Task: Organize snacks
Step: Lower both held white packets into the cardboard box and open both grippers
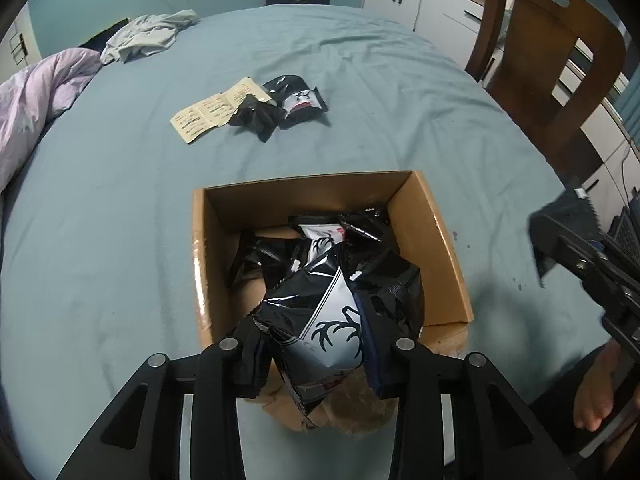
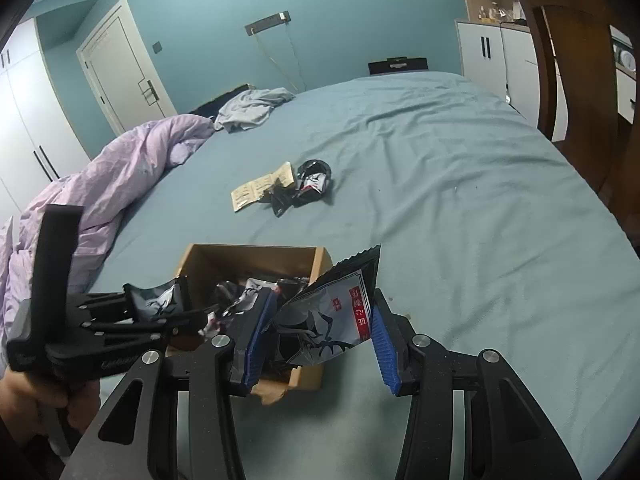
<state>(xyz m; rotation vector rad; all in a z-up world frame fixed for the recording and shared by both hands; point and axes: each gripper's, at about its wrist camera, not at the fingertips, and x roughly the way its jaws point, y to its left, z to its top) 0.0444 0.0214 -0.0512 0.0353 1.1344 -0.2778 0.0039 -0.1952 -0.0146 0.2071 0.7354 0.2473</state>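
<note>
An open cardboard box (image 1: 424,216) (image 2: 248,250) sits on the blue bed sheet with several black and silver snack packets inside. My left gripper (image 1: 314,332) (image 2: 188,300) hangs over the box's near edge, shut on a black and silver packet with an antler mark (image 1: 320,320). My right gripper (image 2: 324,308), which has blue pads, is just right of the box and shut on a similar packet (image 2: 332,316) that stands upright between the pads. Farther up the bed lie a few loose dark packets (image 1: 296,104) (image 2: 308,184) beside a beige printed sachet strip (image 1: 212,114) (image 2: 260,190).
A lilac duvet (image 2: 104,184) is bunched at the left and a grey garment (image 1: 148,34) lies at the far end. A wooden chair (image 1: 552,60) and white cabinets (image 2: 492,56) stand to the right. A person's bare foot (image 1: 596,400) shows at the lower right.
</note>
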